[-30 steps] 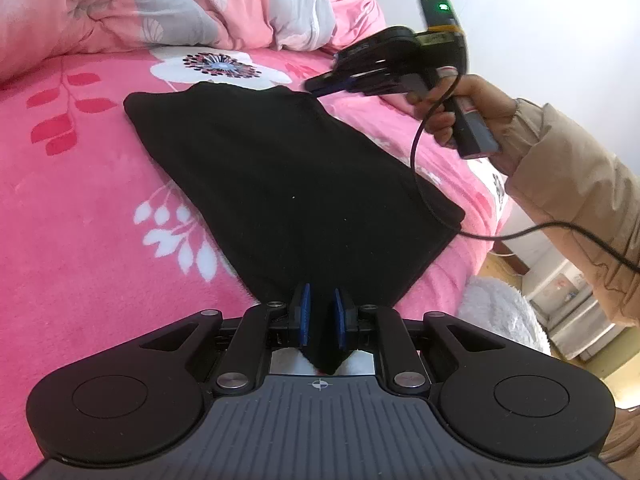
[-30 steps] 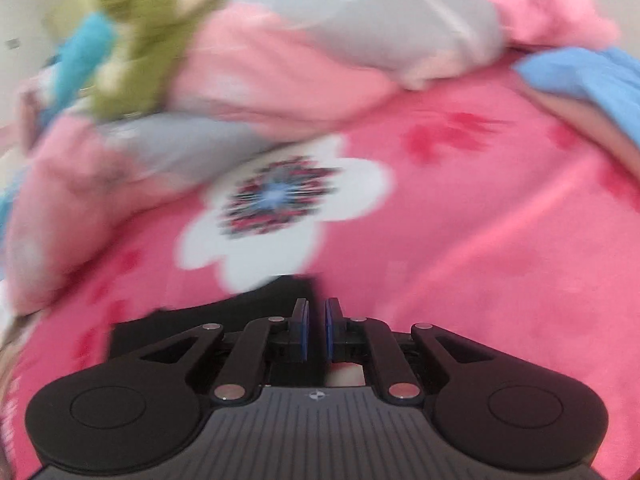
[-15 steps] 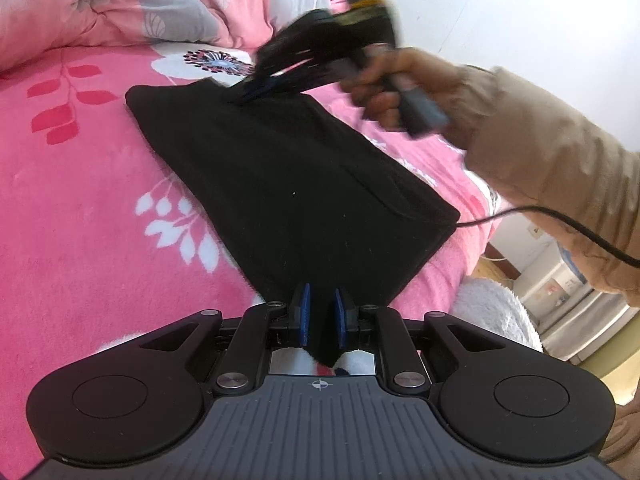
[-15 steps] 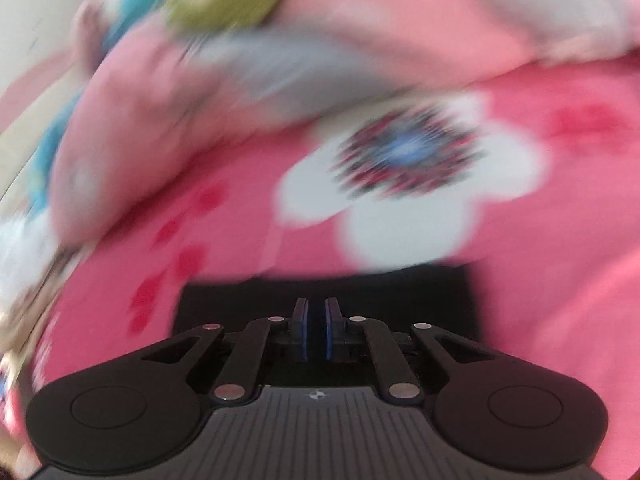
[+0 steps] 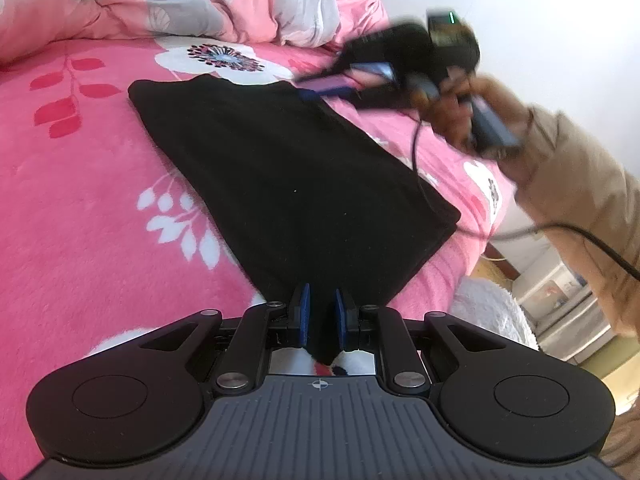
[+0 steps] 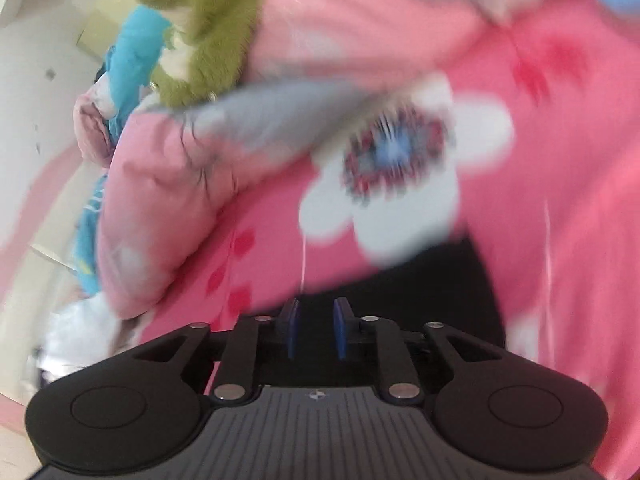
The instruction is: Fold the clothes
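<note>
We see the black garment [image 5: 288, 176] lying flat as a long folded rectangle on the bed's pink floral blanket [image 5: 80, 208]. Our left gripper [image 5: 319, 312] is clamped on the garment's near corner, cloth pinched between its blue pads. Our right gripper [image 5: 340, 84] is blurred at the garment's far right corner, its fingers parted with nothing between them; its own view shows black cloth just below. A rumpled pink duvet [image 5: 160, 0] lies beyond.

right gripper [image 6: 314, 328] jaws parted | over black garment [image 6: 440, 292] | pink blanket [image 6: 560, 220], view blurred
</note>
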